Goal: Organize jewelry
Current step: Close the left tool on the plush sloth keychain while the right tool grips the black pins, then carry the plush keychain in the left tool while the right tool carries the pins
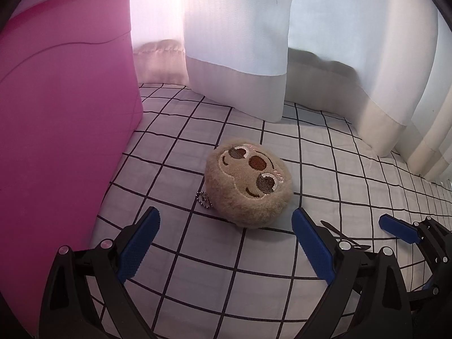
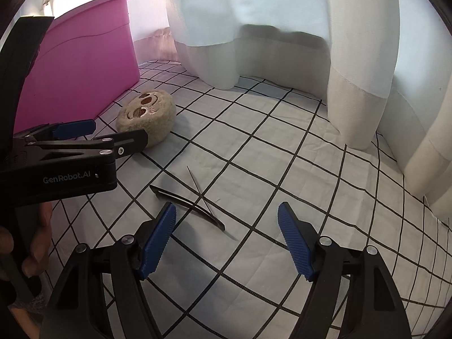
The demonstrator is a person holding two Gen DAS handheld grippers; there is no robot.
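Observation:
A round tan plush sloth-face keychain (image 1: 248, 186) with a small ball chain (image 1: 204, 199) lies on the checked cloth (image 1: 197, 254). My left gripper (image 1: 226, 220) is open, its blue pads on either side just short of the plush. In the right wrist view the plush (image 2: 147, 120) lies at the left by the left gripper (image 2: 113, 131). A dark metal hair clip (image 2: 189, 204) lies on the cloth just ahead of my right gripper (image 2: 226, 217), which is open and empty. The right gripper's finger (image 1: 398, 228) shows at the right of the left wrist view.
A pink plastic bin (image 1: 62, 130) stands at the left, close to the plush; it also shows in the right wrist view (image 2: 82, 65). White curtains (image 1: 254, 42) hang along the back and right edge of the cloth.

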